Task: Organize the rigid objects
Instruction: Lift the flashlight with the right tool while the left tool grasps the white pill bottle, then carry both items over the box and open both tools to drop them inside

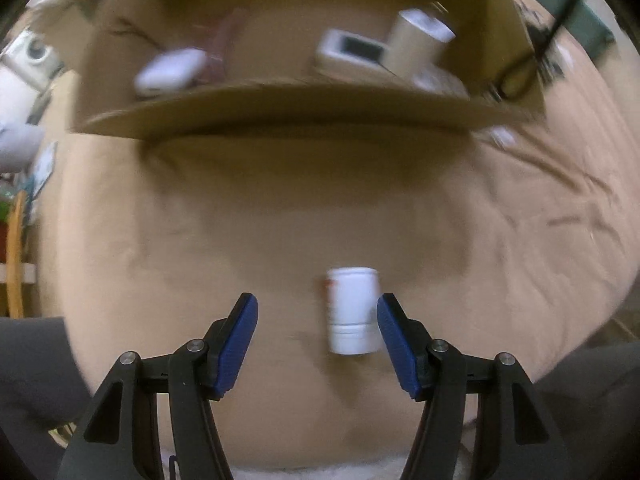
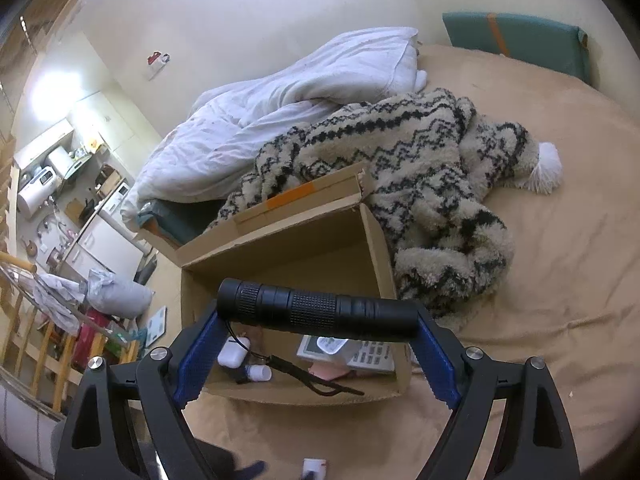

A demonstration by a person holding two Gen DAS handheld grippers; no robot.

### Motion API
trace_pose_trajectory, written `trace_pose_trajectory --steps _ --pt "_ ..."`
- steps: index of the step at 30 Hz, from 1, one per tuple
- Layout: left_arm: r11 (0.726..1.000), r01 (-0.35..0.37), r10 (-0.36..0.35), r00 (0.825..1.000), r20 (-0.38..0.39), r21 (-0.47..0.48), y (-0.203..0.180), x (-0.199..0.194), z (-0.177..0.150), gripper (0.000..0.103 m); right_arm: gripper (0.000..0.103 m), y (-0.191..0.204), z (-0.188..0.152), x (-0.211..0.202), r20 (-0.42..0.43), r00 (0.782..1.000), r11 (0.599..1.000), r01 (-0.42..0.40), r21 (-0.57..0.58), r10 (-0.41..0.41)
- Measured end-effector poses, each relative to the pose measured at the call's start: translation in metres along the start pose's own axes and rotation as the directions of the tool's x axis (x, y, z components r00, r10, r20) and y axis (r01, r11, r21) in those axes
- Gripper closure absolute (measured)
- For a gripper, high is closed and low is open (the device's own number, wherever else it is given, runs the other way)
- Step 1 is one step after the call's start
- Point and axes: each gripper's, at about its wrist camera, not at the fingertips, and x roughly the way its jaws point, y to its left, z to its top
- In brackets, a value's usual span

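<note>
In the left wrist view a small white bottle lies on the tan bedsheet, just inside my open left gripper, close to the right finger. Beyond it stands an open cardboard box holding a white earbud case, a white device with a screen and a pale cylinder. In the right wrist view my right gripper is shut on a black flashlight, held crosswise above the box. Inside show an earbud case, a small white bottle and a remote.
A black-and-cream patterned fleece blanket and a white duvet lie behind the box on the bed. A teal cushion sits at the bed's far edge. Black glasses rest at the box's right side. Room clutter lies left of the bed.
</note>
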Motion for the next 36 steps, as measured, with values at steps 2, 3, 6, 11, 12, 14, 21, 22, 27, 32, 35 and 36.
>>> trace_pose_trajectory --steps 2,3,6,11,12,14,21,22,27,32,35,36 --pt "1.000 0.000 0.001 0.999 -0.040 0.009 -0.006 0.010 0.002 0.044 0.010 -0.003 0.000 0.004 -0.018 1.000 1.000 -0.004 0.017 0.004" --pt "1.000 -0.006 0.006 0.998 -0.056 0.005 -0.006 0.015 0.003 0.044 0.010 -0.003 0.000 0.006 -0.027 1.000 1.000 -0.001 0.020 0.002" --pt "1.000 -0.023 0.022 0.997 -0.072 -0.017 -0.001 0.025 0.008 0.046 0.010 -0.004 -0.001 0.010 -0.040 0.999 1.000 0.006 0.021 -0.005" --pt "0.999 -0.029 0.028 0.998 -0.051 -0.018 0.008 0.028 0.013 0.066 0.010 -0.002 -0.002 0.015 -0.062 0.998 1.000 0.005 0.015 -0.005" --pt "0.999 -0.039 0.038 0.998 -0.046 -0.012 0.010 0.027 0.014 0.077 0.010 -0.002 -0.002 0.015 -0.064 0.998 1.000 0.007 0.012 -0.007" --pt "0.999 -0.034 0.033 0.998 -0.049 -0.010 0.014 0.027 0.017 0.079 0.010 -0.001 -0.002 0.015 -0.064 0.998 1.000 0.008 0.011 -0.007" --pt "0.999 -0.051 0.051 0.998 -0.047 -0.016 0.034 0.017 0.026 0.079 0.010 -0.001 -0.004 0.018 -0.080 0.997 1.000 0.015 0.013 -0.014" --pt "0.998 -0.054 0.054 0.998 -0.038 -0.020 0.041 0.012 0.028 0.079 0.010 -0.002 -0.004 0.018 -0.081 0.997 1.000 0.016 0.014 -0.014" --pt "0.996 -0.080 0.081 0.996 0.030 -0.035 0.072 -0.017 0.041 0.079 0.010 -0.004 -0.005 0.016 -0.079 0.997 1.000 0.011 0.023 -0.009" --pt "0.993 -0.093 0.103 0.986 0.132 -0.076 0.106 -0.061 0.060 0.079 0.010 -0.003 -0.003 0.012 -0.063 0.998 0.999 -0.024 0.029 0.025" --pt "0.991 -0.076 0.097 0.976 0.194 -0.109 0.119 -0.087 0.072 0.079 0.010 -0.001 -0.001 0.011 -0.052 0.996 0.997 -0.066 0.039 0.068" --pt "0.990 -0.077 0.102 0.970 0.222 -0.117 0.122 -0.096 0.074 0.079 0.010 0.002 0.001 0.010 -0.048 0.996 0.997 -0.076 0.031 0.078"
